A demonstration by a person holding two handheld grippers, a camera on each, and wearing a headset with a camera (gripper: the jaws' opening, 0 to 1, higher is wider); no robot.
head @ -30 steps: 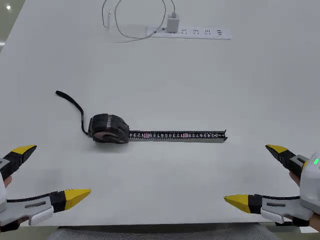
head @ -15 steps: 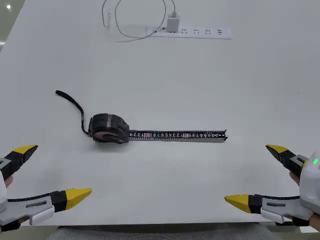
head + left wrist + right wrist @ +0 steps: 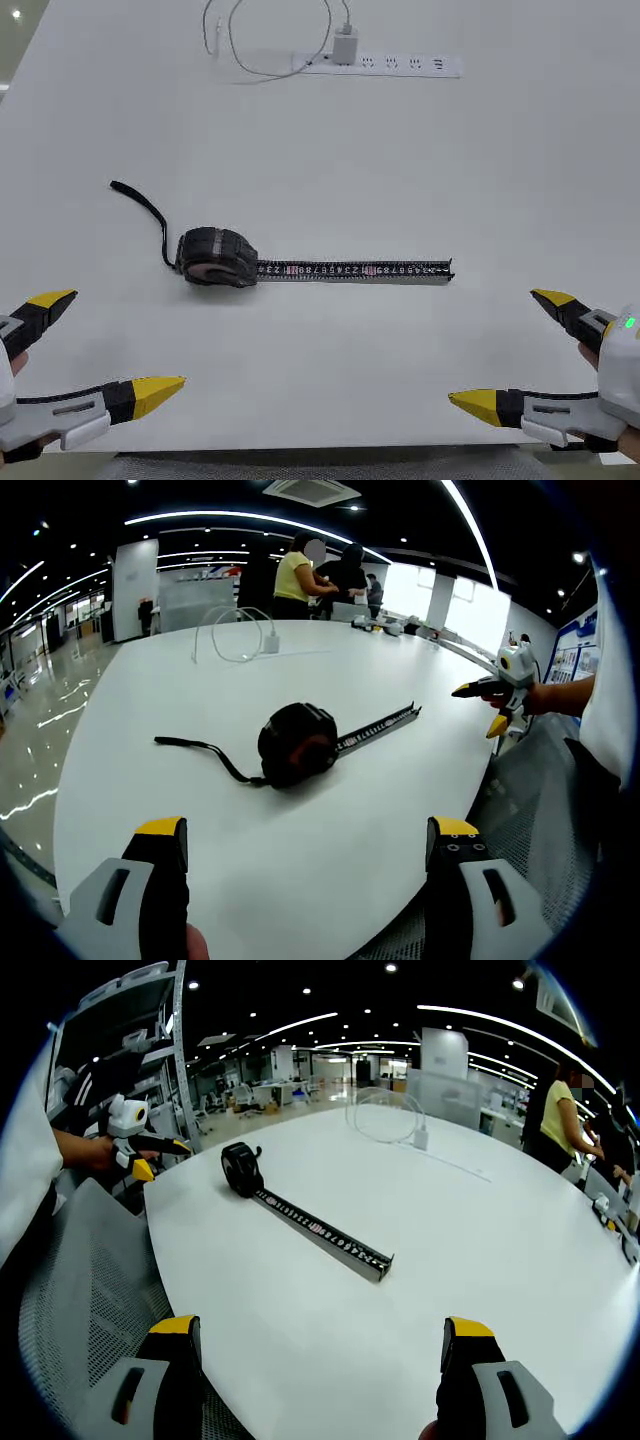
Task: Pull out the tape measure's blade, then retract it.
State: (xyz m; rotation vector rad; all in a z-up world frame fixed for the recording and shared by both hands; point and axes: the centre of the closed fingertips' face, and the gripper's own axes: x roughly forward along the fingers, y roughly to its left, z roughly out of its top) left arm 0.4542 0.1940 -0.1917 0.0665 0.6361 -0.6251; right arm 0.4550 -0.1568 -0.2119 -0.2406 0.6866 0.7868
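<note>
A black tape measure (image 3: 217, 258) lies on the white table (image 3: 400, 150), its dark blade (image 3: 355, 270) drawn out to the right and resting flat. A black wrist strap (image 3: 145, 212) trails off to its left. My left gripper (image 3: 105, 345) hovers open at the table's near left edge, well short of the case (image 3: 298, 742). My right gripper (image 3: 510, 350) stands open at the near right, short of the blade's hooked end (image 3: 378, 1265). Nothing sits between either pair of yellow-tipped fingers. The case (image 3: 241, 1167) lies far from the right gripper.
A white power strip (image 3: 385, 65) with a plugged charger and a looped white cable (image 3: 270, 40) lies at the table's far side. People stand beyond the table (image 3: 310, 575). A grey mesh chair (image 3: 70, 1300) sits at the near edge.
</note>
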